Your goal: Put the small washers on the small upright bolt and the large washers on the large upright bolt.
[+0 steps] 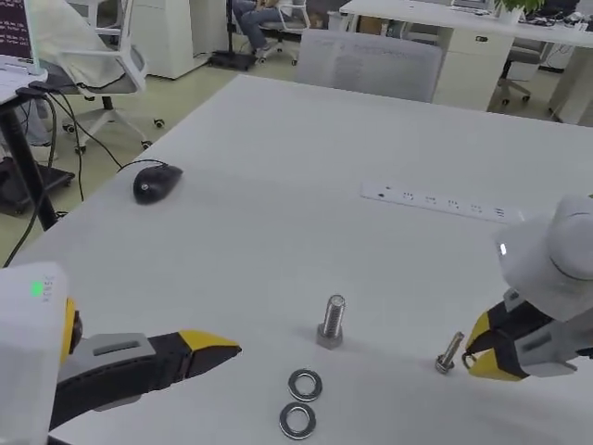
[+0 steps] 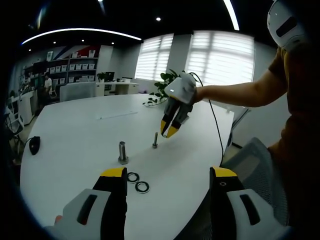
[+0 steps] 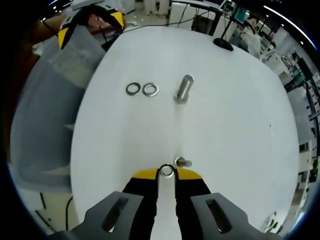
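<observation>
At the far left of the head view, your left gripper point(image 1: 218, 350) reaches in over the near edge of the white surface point(image 1: 278, 232). In the left gripper view its jaws stand spread wide apart. Beyond it, toward the far left of the surface, lies a black mouse point(image 1: 156, 182), well apart from everything else. Moving right, two large washers point(image 1: 305, 384) lie flat side by side, nearly touching each other, near the front edge. Just behind them the large bolt point(image 1: 332, 320) stands upright on its head, with its threaded end up. Further back and to the right, a white power strip point(image 1: 435, 201) lies on the surface. Right of the large bolt stands the small bolt point(image 1: 450, 353), also on its head, and it looks slightly tilted in the head view. Your right gripper point(image 1: 482, 357) sits just beside it, with the yellow tips almost at the bolt. In the right gripper view your right gripper point(image 3: 166, 175) is pressed together on a small washer point(image 3: 166, 171), pinched at the very tips. The top of the small bolt point(image 3: 182, 161) is just past it and a little to the right. You cannot tell whether washer and bolt touch.
</observation>
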Motion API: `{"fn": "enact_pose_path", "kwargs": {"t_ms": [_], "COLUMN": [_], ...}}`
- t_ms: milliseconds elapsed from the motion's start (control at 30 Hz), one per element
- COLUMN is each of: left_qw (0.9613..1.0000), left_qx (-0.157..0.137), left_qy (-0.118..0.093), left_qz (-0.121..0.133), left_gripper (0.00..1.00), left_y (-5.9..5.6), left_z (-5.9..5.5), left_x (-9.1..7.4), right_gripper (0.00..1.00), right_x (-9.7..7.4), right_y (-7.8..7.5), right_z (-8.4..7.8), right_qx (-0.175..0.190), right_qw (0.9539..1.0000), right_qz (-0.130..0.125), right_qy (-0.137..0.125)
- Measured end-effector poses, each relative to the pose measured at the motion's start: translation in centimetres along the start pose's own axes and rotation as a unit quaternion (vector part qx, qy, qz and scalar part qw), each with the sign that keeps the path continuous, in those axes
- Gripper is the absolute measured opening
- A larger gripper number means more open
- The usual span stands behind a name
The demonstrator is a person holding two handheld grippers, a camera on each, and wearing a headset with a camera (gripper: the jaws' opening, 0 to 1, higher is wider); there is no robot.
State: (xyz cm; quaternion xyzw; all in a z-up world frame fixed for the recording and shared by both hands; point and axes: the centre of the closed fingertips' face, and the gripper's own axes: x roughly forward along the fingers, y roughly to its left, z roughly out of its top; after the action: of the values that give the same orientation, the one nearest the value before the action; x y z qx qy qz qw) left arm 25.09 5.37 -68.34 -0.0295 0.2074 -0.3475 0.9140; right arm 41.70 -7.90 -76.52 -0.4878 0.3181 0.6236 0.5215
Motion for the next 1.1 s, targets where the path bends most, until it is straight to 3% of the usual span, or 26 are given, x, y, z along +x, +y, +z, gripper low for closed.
{"fn": "enact_pose_path", "kwargs": {"t_ms": [367,1100], "left_qw": [1.0,1.0], "left_qx": [0.0,-0.005], "left_qy": [-0.001,-0.002], "left_qz": [0.001,0.003], "left_gripper": [0.66,0.66], "left_y": [0.1,0.3], "left_z": [0.1,-0.1], "left_x": [0.0,0.0], "right_gripper": [0.12,0.12], "right_x": [-0.9,1.5], "right_y": [-2.2,-2.3], "right_z": [0.9,0.7], "right_qx": [0.007,-0.016], "right_qw": [0.9997,0.9997], "right_qz": [-0.023,0.0], "right_qy": [-0.008,0.021]}}
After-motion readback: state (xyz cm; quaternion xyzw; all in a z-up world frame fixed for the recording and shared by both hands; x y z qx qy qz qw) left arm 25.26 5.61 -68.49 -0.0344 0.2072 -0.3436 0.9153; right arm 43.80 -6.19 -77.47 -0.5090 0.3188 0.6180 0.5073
